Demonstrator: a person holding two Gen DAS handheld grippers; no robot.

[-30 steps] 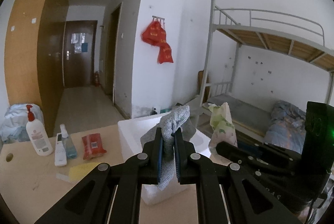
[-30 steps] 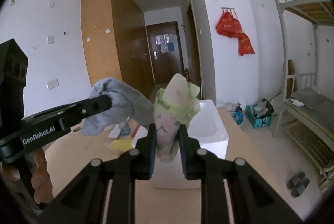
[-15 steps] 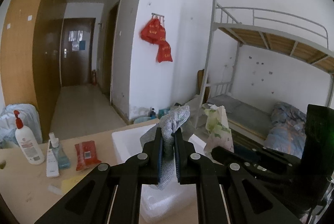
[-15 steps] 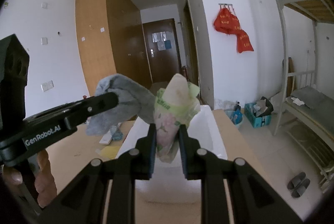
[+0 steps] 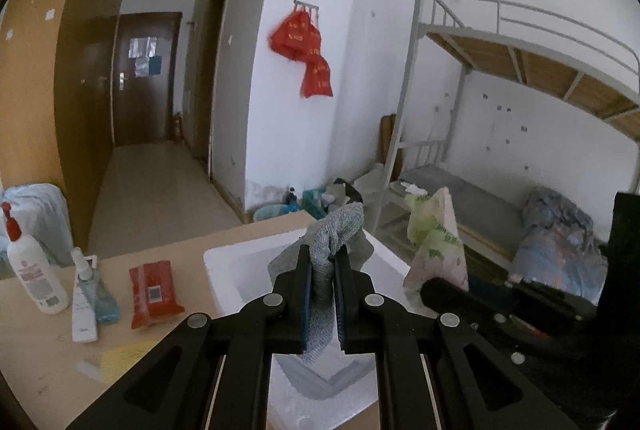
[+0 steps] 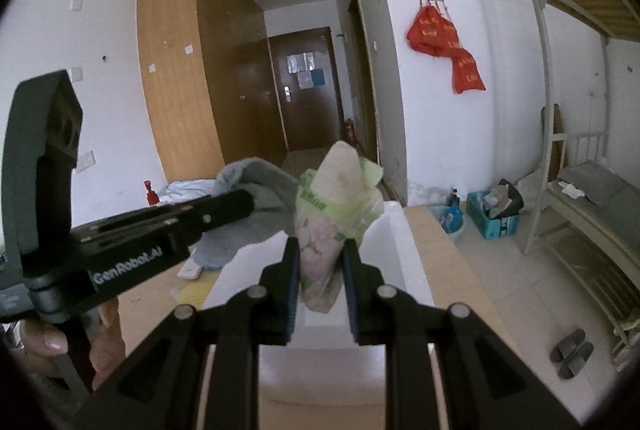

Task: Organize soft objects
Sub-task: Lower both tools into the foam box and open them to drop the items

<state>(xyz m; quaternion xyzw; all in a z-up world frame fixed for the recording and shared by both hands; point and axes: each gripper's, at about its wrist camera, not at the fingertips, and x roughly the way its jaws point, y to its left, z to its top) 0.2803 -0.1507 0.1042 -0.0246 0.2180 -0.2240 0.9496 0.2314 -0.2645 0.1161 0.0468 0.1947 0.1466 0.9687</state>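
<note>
Grey cloth (image 5: 322, 282) pinched in left hand-held gripper (image 5: 322, 294).

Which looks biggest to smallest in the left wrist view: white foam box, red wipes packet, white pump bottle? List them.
1. White foam box, clearly largest, though nearest the camera.
2. White pump bottle and red wipes packet look alike in size; no firm ranking between them.

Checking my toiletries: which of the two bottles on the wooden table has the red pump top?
The taller white lotion bottle, farthest left. The small clear blue spray bottle beside it has a white nozzle.
</note>
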